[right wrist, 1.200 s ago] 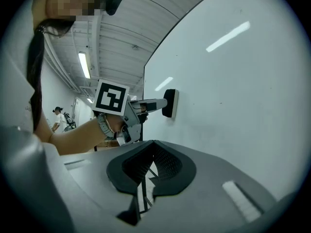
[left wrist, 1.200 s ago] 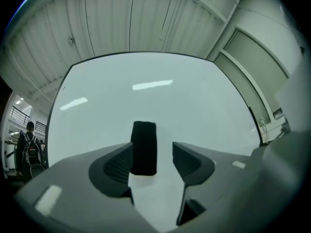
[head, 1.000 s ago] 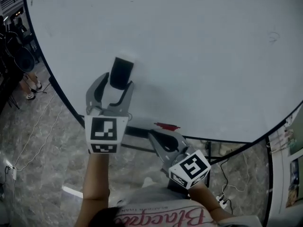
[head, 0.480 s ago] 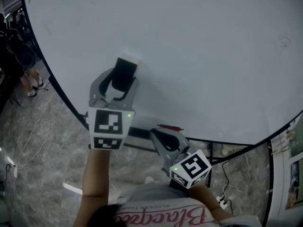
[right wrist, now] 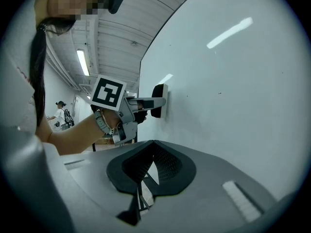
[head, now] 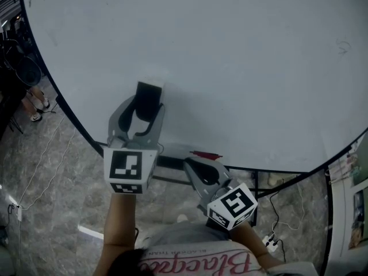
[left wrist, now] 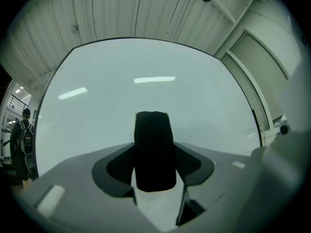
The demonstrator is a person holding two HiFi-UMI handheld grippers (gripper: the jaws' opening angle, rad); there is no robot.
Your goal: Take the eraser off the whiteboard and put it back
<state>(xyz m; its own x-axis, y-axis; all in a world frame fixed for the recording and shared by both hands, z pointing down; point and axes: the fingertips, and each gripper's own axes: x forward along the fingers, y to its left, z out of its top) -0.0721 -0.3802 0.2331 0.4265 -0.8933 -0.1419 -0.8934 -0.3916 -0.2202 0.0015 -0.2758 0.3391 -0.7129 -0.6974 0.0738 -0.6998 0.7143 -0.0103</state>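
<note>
The black eraser (head: pixel 148 96) sits flat against the whiteboard (head: pixel 247 68), toward its lower left. My left gripper (head: pixel 145 104) reaches level at the board with a finger on each side of the eraser. Its jaws have just been closing, and its pads now press on the sides of the eraser (left wrist: pixel 154 149). In the right gripper view the eraser (right wrist: pixel 159 101) still touches the whiteboard (right wrist: pixel 233 81), in the left gripper (right wrist: pixel 154 101). My right gripper (head: pixel 193 165) hangs lower, by the board's bottom edge, shut and holding nothing.
A red marker (head: pixel 204 154) lies on the ledge under the board's bottom edge, just above the right gripper. Black stand bars and cables (head: pixel 275 209) run below it over a marble floor (head: pixel 52 183). People stand far off at the left (head: pixel 31 99).
The left gripper's fingers have drawn in around the eraser and pushed a little nearer the board. The right gripper has stayed where it was.
</note>
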